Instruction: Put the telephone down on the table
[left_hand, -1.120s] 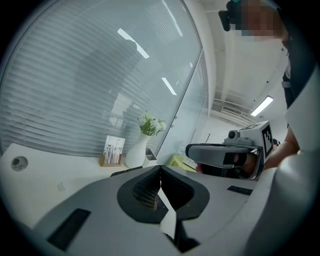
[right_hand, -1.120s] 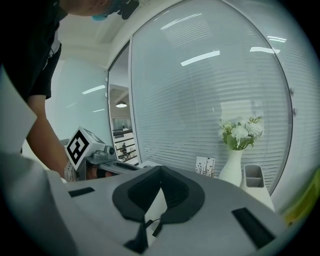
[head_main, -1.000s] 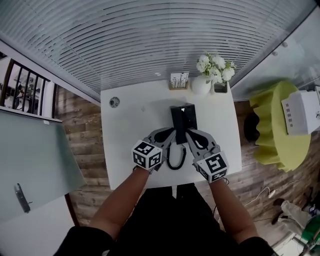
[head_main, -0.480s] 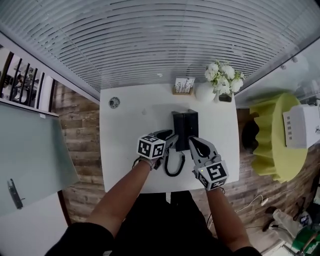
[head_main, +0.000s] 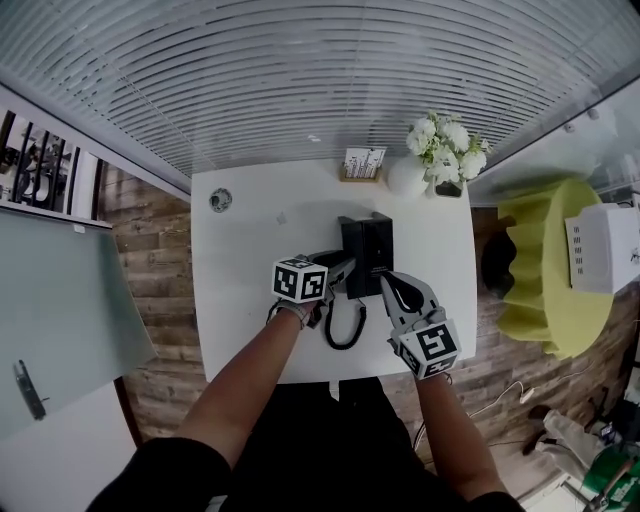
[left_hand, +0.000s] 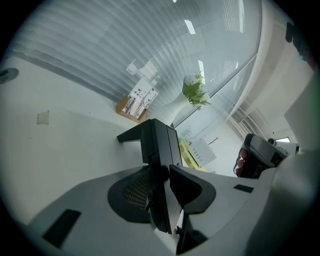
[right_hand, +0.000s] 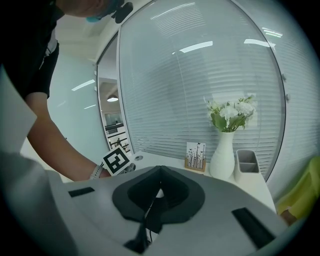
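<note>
The black telephone stands on the white table, its coiled cord looping toward me. My left gripper reaches its near left corner. In the left gripper view a black slab of the telephone stands edge-on between the jaws of the left gripper. They have just been opening, and a sliver of light shows beside the right pad. My right gripper sits at the phone's near right corner. In the right gripper view the pads of the right gripper meet, with a thin dark strand under them.
A white vase of flowers, a grey holder and a small card stand line the table's far edge. A round disc lies at the far left corner. A yellow-green chair stands right of the table.
The left gripper has rolled and dropped lower against the telephone's left side, and its cube now shows a different face. The right gripper has hardly moved.
</note>
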